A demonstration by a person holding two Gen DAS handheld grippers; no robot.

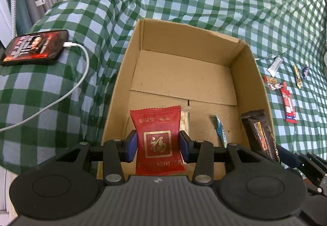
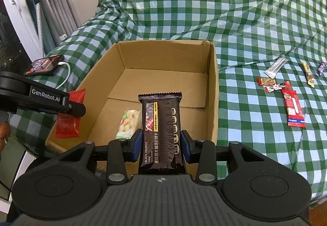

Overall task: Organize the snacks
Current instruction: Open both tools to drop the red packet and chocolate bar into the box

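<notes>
My left gripper [image 1: 157, 145] is shut on a red snack packet [image 1: 158, 136] with gold characters, held over the near left part of an open cardboard box [image 1: 124, 66]. My right gripper [image 2: 161, 145] is shut on a dark brown cracker packet [image 2: 160, 130], held over the box's [image 2: 213, 91] near edge. The dark packet also shows in the left wrist view [image 1: 259, 134], and the red packet in the right wrist view [image 2: 69, 115]. A clear packet of pale puffed snack [image 2: 127, 122] and a blue packet [image 1: 220, 130] lie in the box.
Several small snacks lie on the green checked cloth right of the box: a long red packet [image 2: 293, 108], a silver one [image 2: 274, 67], a yellow stick [image 2: 308, 74]. A phone [image 1: 34, 47] on a white cable lies left of the box. Curtains hang at far left.
</notes>
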